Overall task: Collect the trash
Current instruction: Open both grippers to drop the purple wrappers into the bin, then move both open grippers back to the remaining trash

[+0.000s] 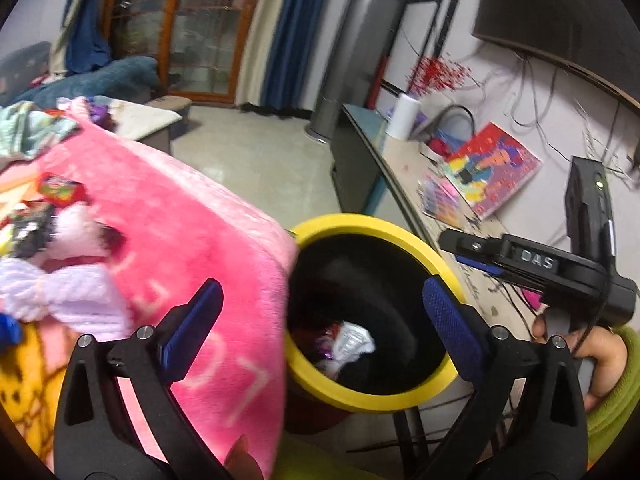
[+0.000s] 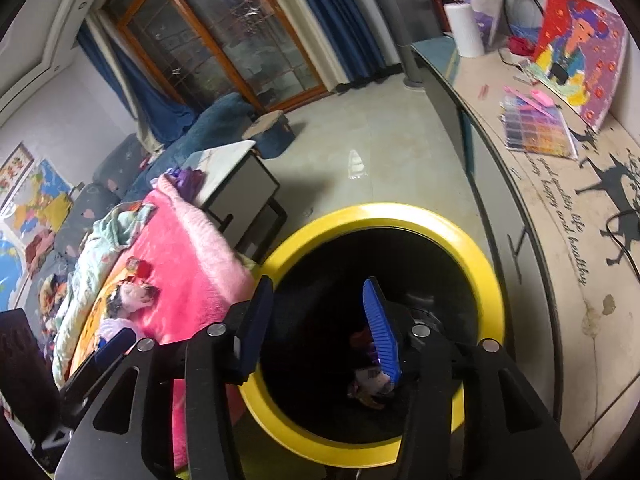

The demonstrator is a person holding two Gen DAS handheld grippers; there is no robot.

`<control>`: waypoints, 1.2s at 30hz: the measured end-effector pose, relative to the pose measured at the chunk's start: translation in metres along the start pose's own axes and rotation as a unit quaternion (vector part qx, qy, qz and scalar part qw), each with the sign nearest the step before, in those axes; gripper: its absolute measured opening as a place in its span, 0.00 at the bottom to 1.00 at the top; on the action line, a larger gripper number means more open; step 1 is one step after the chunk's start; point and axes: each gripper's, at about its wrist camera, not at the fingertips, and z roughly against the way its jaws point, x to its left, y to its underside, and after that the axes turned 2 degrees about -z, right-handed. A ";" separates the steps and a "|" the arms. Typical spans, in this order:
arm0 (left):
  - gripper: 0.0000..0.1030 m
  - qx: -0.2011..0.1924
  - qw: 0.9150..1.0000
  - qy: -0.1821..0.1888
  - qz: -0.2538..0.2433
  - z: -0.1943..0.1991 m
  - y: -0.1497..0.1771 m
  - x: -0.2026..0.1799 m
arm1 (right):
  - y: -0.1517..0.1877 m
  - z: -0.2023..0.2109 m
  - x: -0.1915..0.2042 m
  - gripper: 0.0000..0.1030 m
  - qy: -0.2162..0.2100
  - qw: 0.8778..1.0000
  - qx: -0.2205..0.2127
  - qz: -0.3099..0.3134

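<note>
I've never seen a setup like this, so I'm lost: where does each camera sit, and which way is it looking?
Left wrist: sits on the left claw, looking down over its open fingers at the bin and pink blanket; the right claw and a hand show too.
Right wrist: sits on the right claw, looking down into the bin; only its fingers show.
Shared: bin, blanket, desk.
</note>
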 end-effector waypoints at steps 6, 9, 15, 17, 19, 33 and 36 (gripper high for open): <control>0.89 -0.039 0.998 -0.043 0.016 0.029 -0.003 0.018 | 0.003 0.014 0.034 0.56 -0.026 0.998 -0.032 0.049; 0.89 -0.057 0.996 -0.062 0.026 0.043 -0.004 0.028 | 0.006 0.021 0.050 0.60 -0.038 0.995 -0.049 0.075; 0.89 -0.086 0.991 -0.091 0.042 0.065 -0.005 0.047 | 0.017 0.021 0.080 0.62 -0.063 0.991 -0.045 0.104; 0.89 -0.095 0.989 -0.098 0.049 0.073 -0.005 0.055 | 0.020 0.020 0.090 0.62 -0.072 0.990 -0.042 0.115; 0.89 -0.101 0.988 -0.103 0.055 0.078 -0.004 0.060 | 0.024 0.020 0.099 0.63 -0.075 0.988 -0.040 0.128; 0.89 -0.122 0.976 -0.142 0.107 0.111 0.003 0.104 | 0.044 0.007 0.153 0.68 -0.101 0.976 -0.018 0.194; 0.89 -0.124 0.973 -0.152 0.122 0.118 0.006 0.119 | 0.049 0.001 0.165 0.68 -0.109 0.972 -0.008 0.207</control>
